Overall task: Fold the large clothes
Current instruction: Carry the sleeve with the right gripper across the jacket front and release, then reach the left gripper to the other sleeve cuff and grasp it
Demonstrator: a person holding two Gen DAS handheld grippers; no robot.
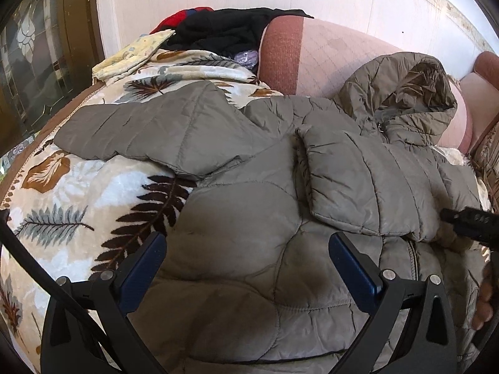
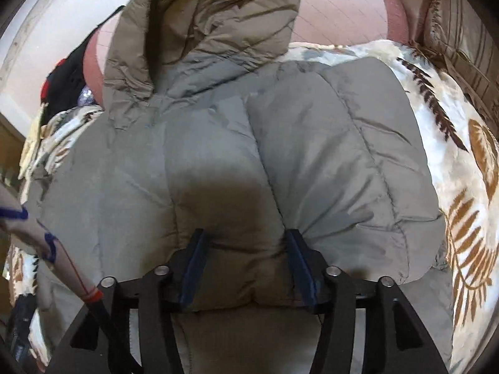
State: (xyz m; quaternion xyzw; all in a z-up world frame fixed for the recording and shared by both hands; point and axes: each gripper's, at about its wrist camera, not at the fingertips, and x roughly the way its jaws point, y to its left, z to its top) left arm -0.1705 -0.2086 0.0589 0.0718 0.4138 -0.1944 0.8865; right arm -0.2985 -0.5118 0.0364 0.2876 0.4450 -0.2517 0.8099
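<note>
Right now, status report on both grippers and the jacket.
Left gripper open, over the jacket. Right gripper part open, puffy fold between its pads. One sleeve folded across. Nothing in the way.

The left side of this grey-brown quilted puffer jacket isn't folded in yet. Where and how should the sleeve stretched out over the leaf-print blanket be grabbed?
Grip the stretched-out sleeve at its cuff end, coming from the far left over the leaf-print blanket. It lies flat with that edge free, so one finger could probably slip underneath.
</note>
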